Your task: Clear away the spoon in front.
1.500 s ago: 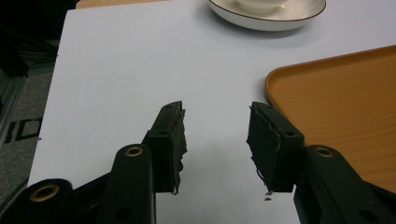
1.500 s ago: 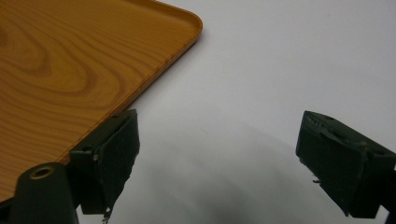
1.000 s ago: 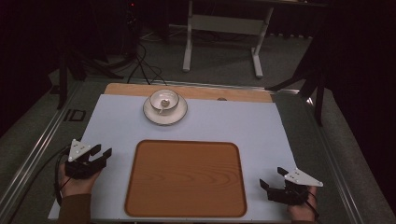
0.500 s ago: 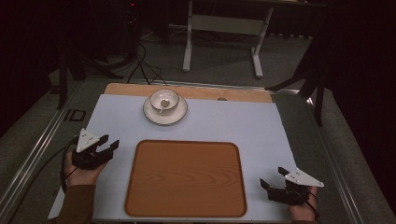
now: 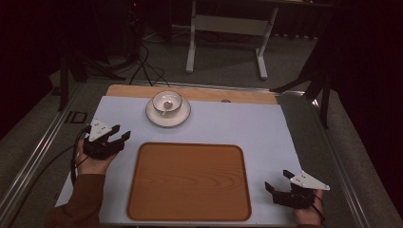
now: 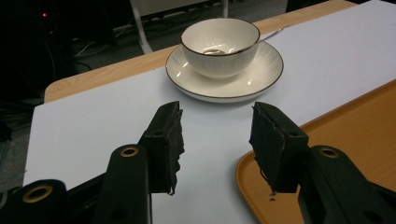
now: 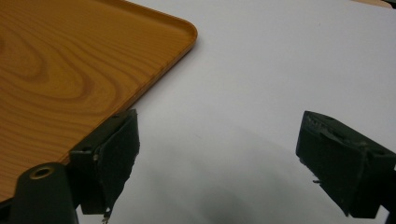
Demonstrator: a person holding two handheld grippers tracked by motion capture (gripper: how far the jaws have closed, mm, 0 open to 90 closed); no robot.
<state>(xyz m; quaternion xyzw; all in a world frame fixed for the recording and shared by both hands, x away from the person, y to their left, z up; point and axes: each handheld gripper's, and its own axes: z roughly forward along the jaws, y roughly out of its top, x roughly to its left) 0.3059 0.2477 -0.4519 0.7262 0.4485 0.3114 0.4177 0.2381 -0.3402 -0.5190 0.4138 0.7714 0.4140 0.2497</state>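
— Reaching toward the white ribbed porcelain bowl (image 6: 220, 45) on its gold-rimmed white saucer (image 6: 261, 77), at the mat's far edge beyond the rounded wood-grain tray (image 5: 188, 183), we hold our left gripper (image 6: 215, 140) with jaws apart and empty.

— Our right gripper (image 7: 233, 163) waits beside the tray, jaws spread too. Next, we judge, the left must straddle the saucer's rim. No legible writing.
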